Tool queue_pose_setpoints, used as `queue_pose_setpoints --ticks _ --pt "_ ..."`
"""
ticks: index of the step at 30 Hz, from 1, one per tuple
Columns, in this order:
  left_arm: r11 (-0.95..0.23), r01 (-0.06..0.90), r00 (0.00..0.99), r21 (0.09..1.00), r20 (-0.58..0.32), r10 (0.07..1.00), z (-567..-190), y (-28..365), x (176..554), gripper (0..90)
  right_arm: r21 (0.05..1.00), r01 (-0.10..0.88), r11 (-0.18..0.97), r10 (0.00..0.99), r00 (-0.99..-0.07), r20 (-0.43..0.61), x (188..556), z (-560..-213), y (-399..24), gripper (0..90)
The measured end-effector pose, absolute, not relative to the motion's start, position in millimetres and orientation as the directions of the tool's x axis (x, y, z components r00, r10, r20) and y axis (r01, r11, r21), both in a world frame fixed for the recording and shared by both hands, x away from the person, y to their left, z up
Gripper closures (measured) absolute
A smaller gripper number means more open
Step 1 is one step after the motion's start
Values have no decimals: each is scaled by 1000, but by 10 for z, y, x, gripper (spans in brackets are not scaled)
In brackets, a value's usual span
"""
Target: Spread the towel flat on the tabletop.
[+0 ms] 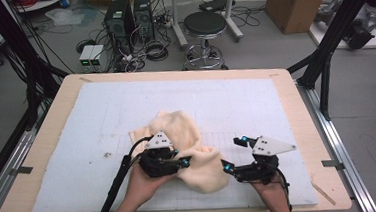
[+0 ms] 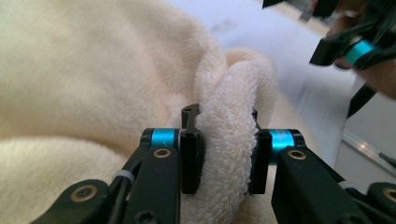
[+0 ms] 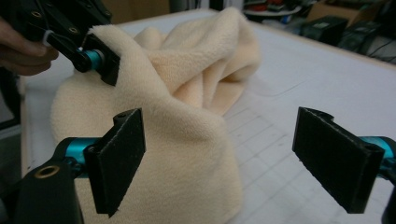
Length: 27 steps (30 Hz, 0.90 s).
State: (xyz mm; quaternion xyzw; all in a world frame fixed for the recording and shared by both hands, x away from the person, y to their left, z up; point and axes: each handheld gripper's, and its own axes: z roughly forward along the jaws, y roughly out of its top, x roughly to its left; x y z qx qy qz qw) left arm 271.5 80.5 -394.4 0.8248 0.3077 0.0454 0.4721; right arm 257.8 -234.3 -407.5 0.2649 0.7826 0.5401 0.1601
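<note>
Fold of fluffy cream towel (image 2: 231, 135) between left gripper (image 2: 226, 156) fingers

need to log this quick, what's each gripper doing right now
left gripper: shut on a fold of the cream towel
right gripper: open, holding nothing

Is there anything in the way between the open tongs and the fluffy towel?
No, nothing visible. The right tongs stand open beside the cream towel, with bare white mat under them. The left tongs already pinch a fold of the towel.
</note>
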Motion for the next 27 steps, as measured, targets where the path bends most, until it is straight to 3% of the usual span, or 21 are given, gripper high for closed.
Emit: queue_pose_setpoints --ticks 3,6,7,9,11,12,14,17,24,25,26,27 --pt "-356 466 812 810 -232 535 -3971 875 2672 701 902 287 323 554 -830 65 2660 -4157 -2188 258" --pt "-342 447 833 827 -246 495 -3881 951 2627 583 862 322 392 524 -848 79 2739 -4243 -2058 314" --pt "-344 440 839 830 -243 487 -3856 980 2628 499 841 333 426 500 -862 88 2767 -4287 -2008 378" --pt "-336 422 843 842 -228 488 -3797 1070 2632 481 832 329 446 491 -867 80 2775 -4303 -1993 396" --pt "-330 422 835 844 -220 505 -3758 1175 2668 407 811 329 485 458 -885 85 2776 -4334 -1960 516" --pt "-323 421 829 848 -214 517 -3747 1230 2692 407 811 329 485 458 -885 85 2776 -4334 -1960 516" --pt "-313 414 812 855 -191 552 -3745 1321 2747 398 799 311 514 425 -902 78 2765 -4341 -1944 661" --pt "-371 420 786 828 -128 605 -3818 1396 2860 384 808 284 517 388 -919 75 2741 -4264 -2018 797" --pt "-414 459 787 786 -145 600 -3978 1358 2982 441 851 272 450 435 -899 57 2682 -4004 -2381 816" --pt "-425 465 786 777 -141 602 -3997 1332 3000 527 859 265 438 459 -888 40 2653 -3934 -2483 815" --pt "-430 470 784 771 -141 604 -4013 1310 3006 527 859 265 438 459 -888 40 2653 -3934 -2483 815" --pt "-442 467 790 766 -137 598 -4027 1288 3005 677 863 266 430 468 -883 39 2621 -3883 -2560 812"
